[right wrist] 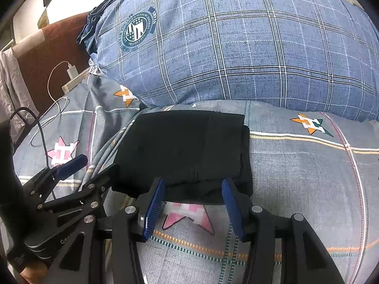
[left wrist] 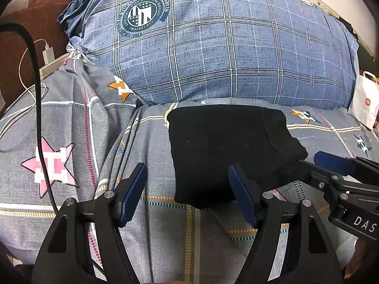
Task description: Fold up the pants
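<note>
The black pants (left wrist: 225, 149) lie folded into a compact rectangle on the grey patterned bedsheet (left wrist: 165, 236); they also show in the right wrist view (right wrist: 187, 151). My left gripper (left wrist: 188, 184) is open and empty at the pants' near left edge, its right finger over the fabric. My right gripper (right wrist: 191, 201) is open and empty at the pants' near edge. The right gripper shows in the left wrist view (left wrist: 312, 163) at the pants' right corner. The left gripper shows in the right wrist view (right wrist: 94, 165) at the pants' left corner.
A large blue plaid pillow (left wrist: 225, 47) lies right behind the pants. A black cable (left wrist: 38, 118) and a white charger with cord (left wrist: 48, 55) lie at the left. A white paper bag (left wrist: 364, 101) stands at the far right. A brown headboard (left wrist: 35, 23) is at the back left.
</note>
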